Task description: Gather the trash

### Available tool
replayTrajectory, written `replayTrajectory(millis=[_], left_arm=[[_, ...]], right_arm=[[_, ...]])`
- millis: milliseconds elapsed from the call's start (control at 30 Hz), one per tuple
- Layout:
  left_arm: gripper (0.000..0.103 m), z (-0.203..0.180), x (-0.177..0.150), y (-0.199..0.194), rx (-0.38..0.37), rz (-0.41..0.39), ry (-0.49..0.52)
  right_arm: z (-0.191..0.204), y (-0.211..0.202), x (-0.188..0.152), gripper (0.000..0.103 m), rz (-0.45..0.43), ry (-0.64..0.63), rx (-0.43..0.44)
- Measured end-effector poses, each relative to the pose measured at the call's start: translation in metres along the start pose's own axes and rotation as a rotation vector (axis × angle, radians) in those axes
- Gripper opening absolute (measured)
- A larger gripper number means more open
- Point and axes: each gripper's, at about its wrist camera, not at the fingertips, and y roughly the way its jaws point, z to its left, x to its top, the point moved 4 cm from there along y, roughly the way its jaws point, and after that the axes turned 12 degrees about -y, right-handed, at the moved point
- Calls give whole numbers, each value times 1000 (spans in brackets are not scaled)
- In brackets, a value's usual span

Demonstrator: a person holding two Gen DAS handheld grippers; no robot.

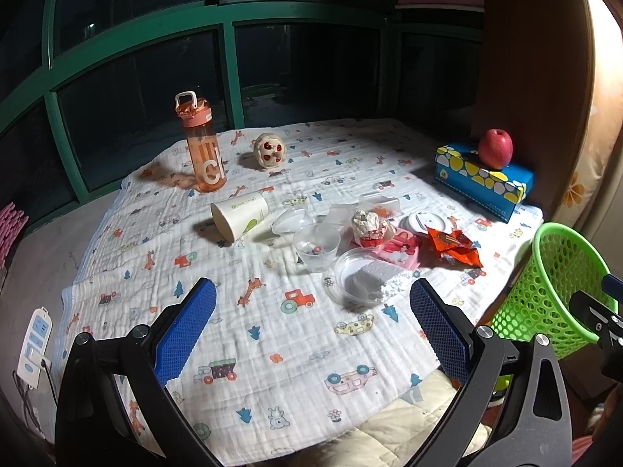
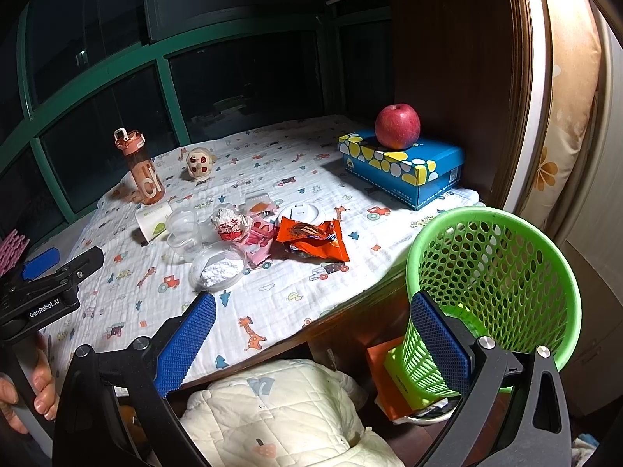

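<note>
Left wrist view: the foam tub [image 1: 364, 278] lay just ahead of the left tongs [image 1: 313, 325], nearer than the right tongs [image 2: 313, 330]; both gaped wide, empty.

Orange translucent water bottle [image 1: 202, 148] upright at bench far left; round cream plush toy [image 1: 268, 151] just right of it. White paper cup [image 1: 241, 220] on side before bottle. Trash cluster mid-bench: clear plastic cups [image 1: 316, 247], crumpled foil wrapper [image 1: 368, 223], orange snack wrapper [image 2: 313, 239] at right, clear round lid holding white foam [image 2: 218, 268] nearest. Red apple [image 2: 397, 126] on blue patterned box [image 2: 401, 167], far right. Green mesh plastic basket [image 2: 490, 284] off bench's right edge.
</note>
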Motion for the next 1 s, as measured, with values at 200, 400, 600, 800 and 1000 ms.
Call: replayTrajectory(millis=[200,400,600,800,1000], left_arm=[[98,-1,-2,2,3,5,-1],[98,0,-2,2,3,7,-1],[98,2,-3,4,3,11,-2],[98,3,-2,5,4,13,-3],[98,3,-2,8,3,21,-4]], right_arm=[[-1,0,0,97,2,5,-2],[-2,2,0,97,7,8,0],[-3,5,0,97,13,13,0],[-3,7,-1,97,16,14,3],[-3,11,-2,97,24,15,5]])
